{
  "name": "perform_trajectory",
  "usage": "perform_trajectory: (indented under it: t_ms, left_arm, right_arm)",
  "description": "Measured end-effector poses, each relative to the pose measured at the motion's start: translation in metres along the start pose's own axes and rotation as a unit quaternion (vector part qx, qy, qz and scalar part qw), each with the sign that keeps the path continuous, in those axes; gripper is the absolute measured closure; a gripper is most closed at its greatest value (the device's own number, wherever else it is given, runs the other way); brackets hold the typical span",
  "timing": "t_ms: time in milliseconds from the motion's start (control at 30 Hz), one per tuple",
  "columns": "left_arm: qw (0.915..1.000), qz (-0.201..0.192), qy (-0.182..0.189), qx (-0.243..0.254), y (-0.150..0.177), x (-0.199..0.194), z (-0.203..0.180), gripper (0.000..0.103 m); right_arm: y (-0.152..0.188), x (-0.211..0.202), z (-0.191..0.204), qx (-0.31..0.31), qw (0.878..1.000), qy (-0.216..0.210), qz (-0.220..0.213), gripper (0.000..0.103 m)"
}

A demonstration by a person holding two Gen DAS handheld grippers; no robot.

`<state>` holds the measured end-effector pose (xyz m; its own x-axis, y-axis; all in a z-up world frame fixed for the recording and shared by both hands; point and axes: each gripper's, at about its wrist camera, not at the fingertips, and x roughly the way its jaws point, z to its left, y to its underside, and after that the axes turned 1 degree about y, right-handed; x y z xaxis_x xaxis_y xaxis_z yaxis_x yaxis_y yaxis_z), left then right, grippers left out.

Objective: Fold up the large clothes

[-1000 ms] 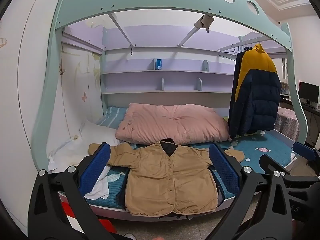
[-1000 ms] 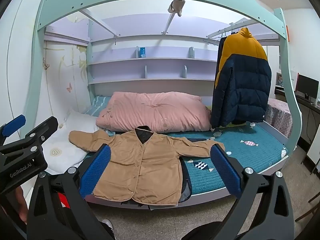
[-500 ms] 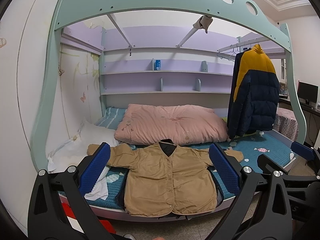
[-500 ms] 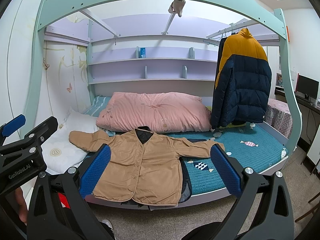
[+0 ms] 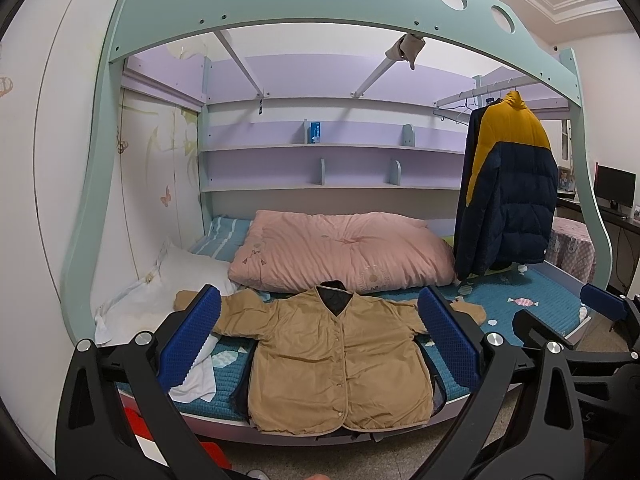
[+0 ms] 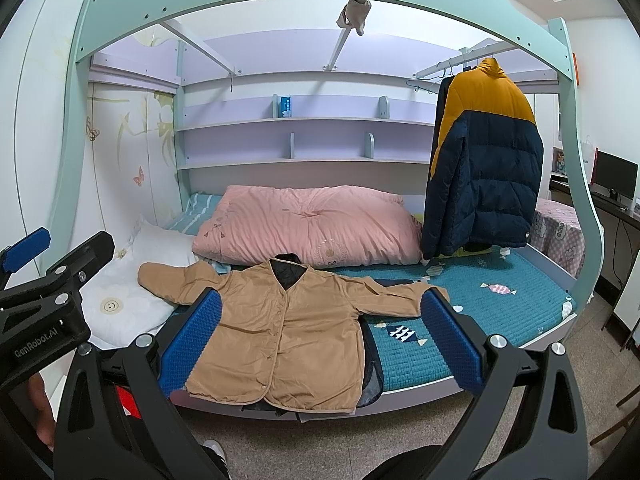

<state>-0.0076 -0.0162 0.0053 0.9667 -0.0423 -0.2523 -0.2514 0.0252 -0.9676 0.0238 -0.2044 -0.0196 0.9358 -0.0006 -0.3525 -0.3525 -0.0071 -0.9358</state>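
The tan jacket [image 5: 336,356] lies flat on the bed [image 5: 532,312], front up and buttoned, both sleeves spread to the sides, its hem hanging a little over the near edge. A dark garment [image 6: 370,376] shows under its right side. Nothing is folded yet, so I judge the step in hand is the approach for the first fold.

To do it well, each gripper should take one sleeve near the cuff, pinch only the tan cloth and not the dark garment below, and then bring the sleeve across the chest without dragging the body off the bed.

The left gripper [image 5: 320,344] is spread wide and holds nothing; it is well apart from the jacket. The right gripper [image 6: 320,340] is also spread wide, empty, touching nothing.
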Motion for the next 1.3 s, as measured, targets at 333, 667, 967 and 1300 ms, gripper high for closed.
perform_trajectory:
  t_ms: [333,667,967,1300]
  left_arm:
    - [1.0,-0.001,0.001,0.001,-0.0083,-0.0024,-0.0062,0.005]
    - [1.0,-0.003,0.001,0.001,-0.0064,-0.0029,-0.0066,0.005]
    - [1.0,-0.002,0.002,0.001,-0.008,-0.0038,-0.008,0.005]
    - [1.0,-0.002,0.002,0.001,-0.0082,-0.0039,-0.009,0.005]
  right_arm:
    - [-0.0002,0.0,0.0,0.0,1.0,0.0,0.0,0.007]
    - [-0.002,-0.0021,-0.0002,0.0,1.0,0.0,-0.001,0.007]
    - [-0.0051,-0.0041,-0.0008,0.0,1.0,0.0,0.0,0.007]
    - [-0.0042,-0.0023,0.0038,-0.001,1.0,-0.001,0.0,0.007]
